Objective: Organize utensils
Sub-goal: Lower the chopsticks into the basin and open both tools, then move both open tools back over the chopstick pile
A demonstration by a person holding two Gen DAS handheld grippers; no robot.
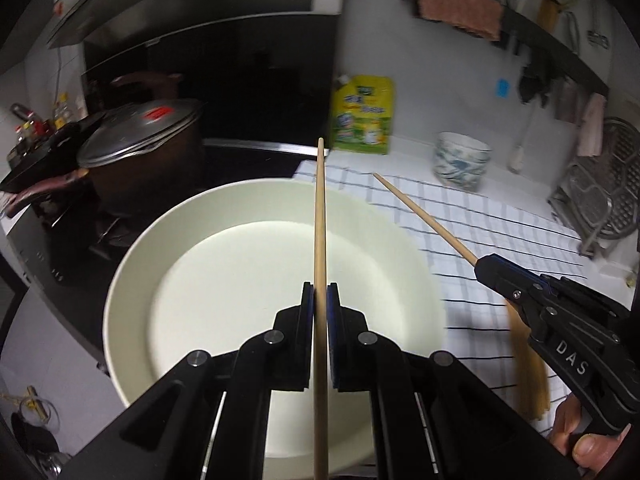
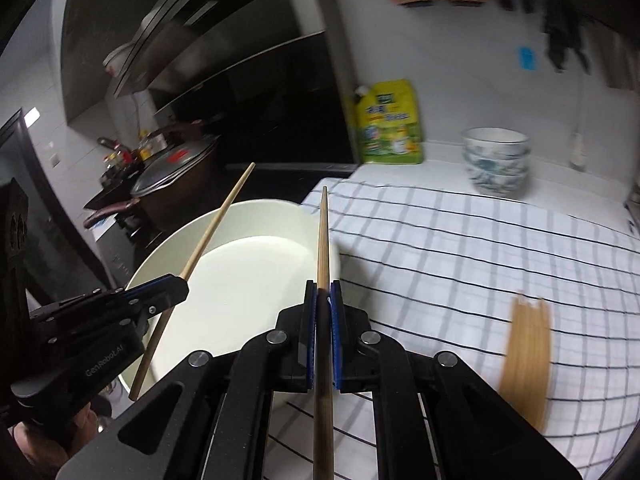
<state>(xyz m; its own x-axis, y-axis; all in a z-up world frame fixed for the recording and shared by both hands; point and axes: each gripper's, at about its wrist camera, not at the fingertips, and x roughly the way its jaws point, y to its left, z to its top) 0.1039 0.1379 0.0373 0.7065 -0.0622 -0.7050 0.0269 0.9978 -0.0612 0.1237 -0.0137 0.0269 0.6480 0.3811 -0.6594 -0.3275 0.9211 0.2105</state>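
Two slim, pale wooden chopsticks, round and tapering, one per gripper. Left gripper clenched on its chopstick, held above the wide cream ceramic bowl. Right gripper clamped on the second chopstick over the bowl's edge. Blurred bundle of further wooden chopsticks lies on the white black-lined checked cloth.

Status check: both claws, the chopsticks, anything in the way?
Left claw shut on one chopstick above the white bowl. Right claw shut on another chopstick. Chopstick bundle on the checked cloth. Nothing blocking.
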